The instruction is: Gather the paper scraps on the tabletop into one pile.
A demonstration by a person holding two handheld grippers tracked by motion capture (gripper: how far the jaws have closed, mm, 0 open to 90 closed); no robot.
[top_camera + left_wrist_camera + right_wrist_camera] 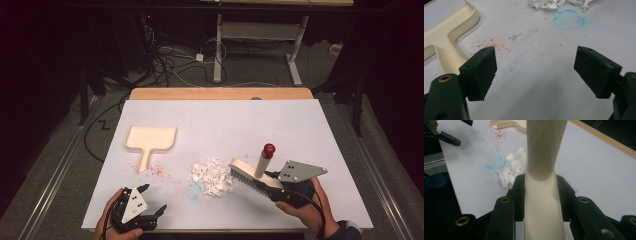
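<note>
Right gripper (280,187) clamped on the cream brush (252,177), jaws closed on both sides of its body in the right gripper view (542,202). Brush handle w/ red tip (269,149) sticks up; bristles face down-left, edge touching the pile of white paper scraps (213,176) at table center-front.

Left gripper (150,197) at front-left corner, jaws wide apart, nothing between them, just bare table surface (534,75) in the left gripper view.

Cream dustpan (150,140) lies flat on the left side of the white table (225,120), handle pointing toward the person; pan looks empty. Red specks (159,171) just beside the handle end, blue ring mark (194,190) near the scraps. Scraps well apart from dustpan.
</note>
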